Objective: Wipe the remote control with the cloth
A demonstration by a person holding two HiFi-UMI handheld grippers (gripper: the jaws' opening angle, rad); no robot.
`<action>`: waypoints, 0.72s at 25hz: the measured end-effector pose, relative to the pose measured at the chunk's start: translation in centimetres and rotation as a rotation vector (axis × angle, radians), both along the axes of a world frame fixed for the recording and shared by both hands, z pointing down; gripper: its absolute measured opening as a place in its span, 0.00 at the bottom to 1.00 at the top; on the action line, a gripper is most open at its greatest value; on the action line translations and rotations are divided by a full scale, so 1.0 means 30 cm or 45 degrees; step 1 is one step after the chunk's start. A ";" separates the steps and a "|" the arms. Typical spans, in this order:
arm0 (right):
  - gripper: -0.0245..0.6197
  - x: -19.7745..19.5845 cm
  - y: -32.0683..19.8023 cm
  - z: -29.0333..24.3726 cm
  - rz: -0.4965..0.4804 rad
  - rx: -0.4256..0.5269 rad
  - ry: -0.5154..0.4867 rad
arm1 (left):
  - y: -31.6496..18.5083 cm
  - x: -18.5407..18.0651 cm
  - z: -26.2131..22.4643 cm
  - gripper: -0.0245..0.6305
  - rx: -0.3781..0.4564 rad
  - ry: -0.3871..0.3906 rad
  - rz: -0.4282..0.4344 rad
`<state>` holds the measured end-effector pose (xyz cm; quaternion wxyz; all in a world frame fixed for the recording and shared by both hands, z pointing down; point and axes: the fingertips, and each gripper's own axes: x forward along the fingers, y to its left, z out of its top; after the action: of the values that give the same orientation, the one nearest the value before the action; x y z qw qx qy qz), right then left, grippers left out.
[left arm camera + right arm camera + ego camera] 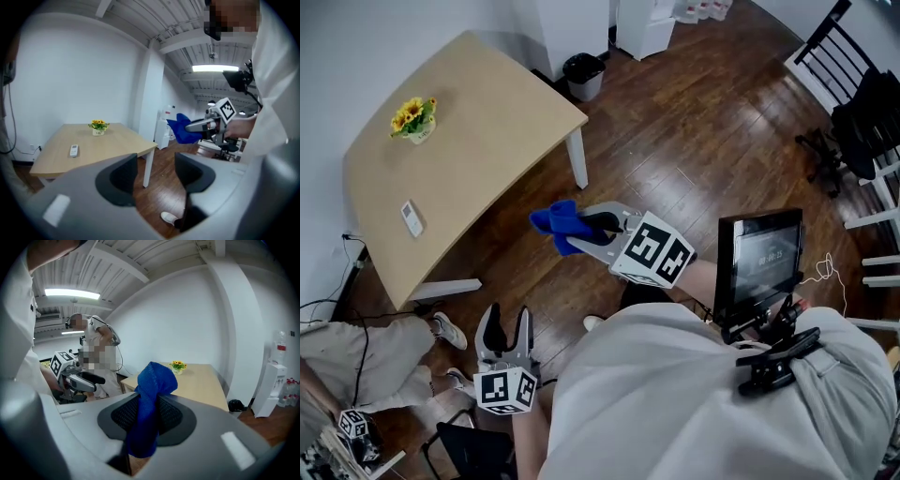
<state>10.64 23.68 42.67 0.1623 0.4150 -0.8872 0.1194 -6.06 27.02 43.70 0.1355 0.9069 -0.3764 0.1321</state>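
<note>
A white remote control [412,218] lies on the beige table [478,122], off to the far left of both grippers; it also shows as the remote [73,150] in the left gripper view. My right gripper [592,228] hangs over the wooden floor near the table's corner, shut on a blue cloth [561,225]. In the right gripper view the cloth [151,394] is bunched between the jaws and sticks up above them. My left gripper [506,330] is lower, near the person's body, open with nothing between its jaws [157,176].
A small pot of yellow flowers [413,119] stands at the table's far end. A black bin [583,75] sits beyond the table, a dark chair [853,112] at the right. Another person [366,361] sits at the lower left. A screen [759,258] hangs on the wearer's chest.
</note>
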 end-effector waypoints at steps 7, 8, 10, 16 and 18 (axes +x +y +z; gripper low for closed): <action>0.18 -0.073 0.052 -0.003 0.003 0.005 0.013 | 0.041 -0.084 0.024 0.45 0.015 0.012 -0.005; 0.18 -0.079 0.055 -0.008 0.001 0.011 0.018 | 0.047 -0.089 0.026 0.45 0.015 0.016 -0.008; 0.18 -0.088 0.065 -0.019 -0.001 0.020 0.026 | 0.063 -0.095 0.023 0.45 0.013 0.018 -0.011; 0.18 -0.100 0.072 -0.036 -0.008 0.045 0.043 | 0.079 -0.119 0.029 0.45 0.032 0.027 -0.023; 0.18 -0.105 0.068 -0.035 -0.014 0.044 0.056 | 0.074 -0.135 0.041 0.45 0.044 0.035 -0.025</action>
<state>7.49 25.72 41.62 0.1751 0.4156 -0.8876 0.0939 -10.11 29.26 44.92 0.1263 0.9071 -0.3856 0.1119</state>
